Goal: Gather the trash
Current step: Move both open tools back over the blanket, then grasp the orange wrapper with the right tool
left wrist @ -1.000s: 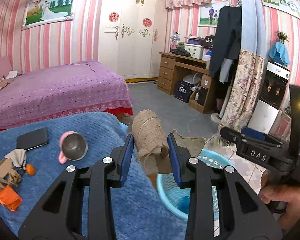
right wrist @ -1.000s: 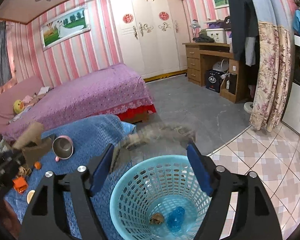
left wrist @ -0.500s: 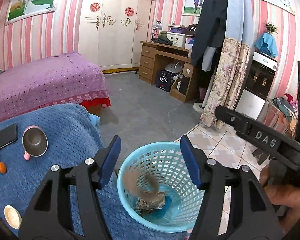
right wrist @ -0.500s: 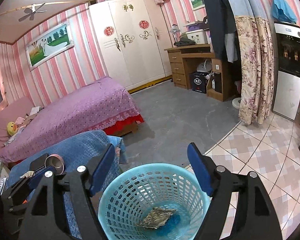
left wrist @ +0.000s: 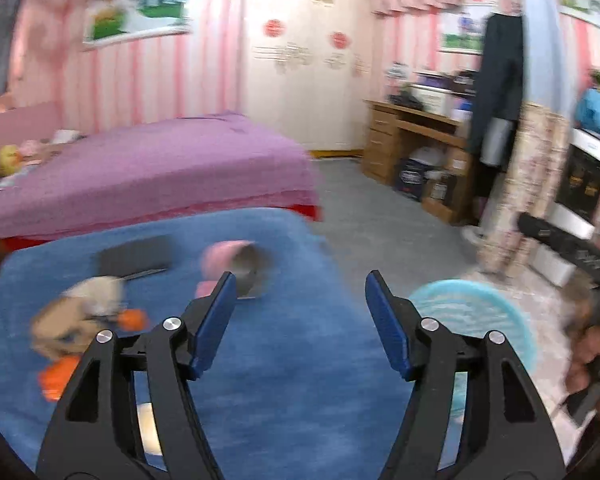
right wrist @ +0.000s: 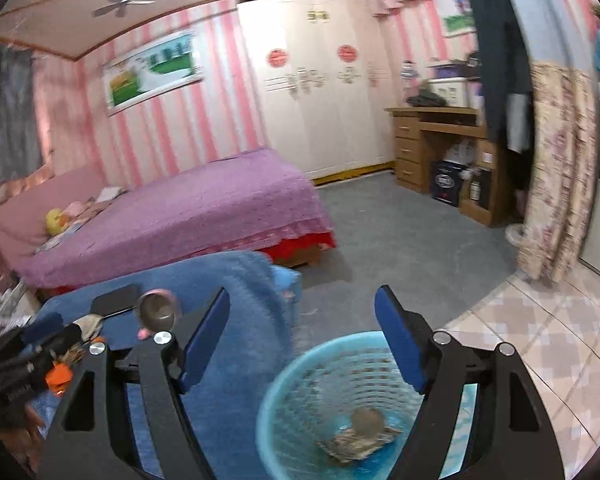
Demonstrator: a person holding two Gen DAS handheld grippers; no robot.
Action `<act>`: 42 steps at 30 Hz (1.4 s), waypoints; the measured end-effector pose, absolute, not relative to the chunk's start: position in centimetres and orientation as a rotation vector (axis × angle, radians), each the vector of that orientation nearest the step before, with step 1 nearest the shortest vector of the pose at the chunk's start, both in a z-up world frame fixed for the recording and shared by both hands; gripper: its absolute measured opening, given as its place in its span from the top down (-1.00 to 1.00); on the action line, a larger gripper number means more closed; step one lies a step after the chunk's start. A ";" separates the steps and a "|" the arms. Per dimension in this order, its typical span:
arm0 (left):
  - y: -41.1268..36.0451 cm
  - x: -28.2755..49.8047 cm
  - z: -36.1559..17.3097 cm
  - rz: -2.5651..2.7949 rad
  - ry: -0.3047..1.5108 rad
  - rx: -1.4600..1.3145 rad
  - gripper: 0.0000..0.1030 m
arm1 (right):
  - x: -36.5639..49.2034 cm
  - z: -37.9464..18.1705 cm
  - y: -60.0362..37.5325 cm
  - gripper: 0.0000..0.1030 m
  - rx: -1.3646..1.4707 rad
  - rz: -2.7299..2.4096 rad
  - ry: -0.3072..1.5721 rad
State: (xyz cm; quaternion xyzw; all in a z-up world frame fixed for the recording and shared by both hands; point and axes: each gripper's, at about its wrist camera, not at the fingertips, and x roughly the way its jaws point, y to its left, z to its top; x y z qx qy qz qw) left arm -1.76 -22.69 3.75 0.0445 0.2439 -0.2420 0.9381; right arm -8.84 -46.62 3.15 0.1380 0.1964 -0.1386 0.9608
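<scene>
The brown scrap [right wrist: 356, 438] has dropped from the widened left tongs [left wrist: 298, 322] into the basket [right wrist: 300, 380].

Trash is in, left gripper swings off the basket!

The left gripper [left wrist: 300, 320], jaws just spread wide and empty, no longer clamps the brown paper roll [right wrist: 366, 420]; that now lies inside the blue basket [right wrist: 284, 392]. Its view shifts from the basket to the blue blanket [left wrist: 284, 380], basket now at four o'clock.
</scene>
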 end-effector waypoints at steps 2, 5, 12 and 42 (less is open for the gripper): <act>-18.3 -0.7 3.5 -0.416 0.508 0.068 -0.27 | -7.6 3.0 -44.3 -0.46 0.258 -0.246 0.411; -12.5 0.0 3.3 -0.318 0.505 0.025 -0.27 | -6.1 2.7 -41.0 -0.47 0.235 -0.196 0.423; -3.2 1.3 1.1 -0.184 0.533 -0.043 -0.29 | -1.8 0.6 -31.2 -0.52 0.087 -0.034 0.497; 10.0 1.9 -2.6 -0.010 0.622 -0.098 -0.36 | 10.3 -11.2 -8.7 -0.29 0.043 0.267 0.881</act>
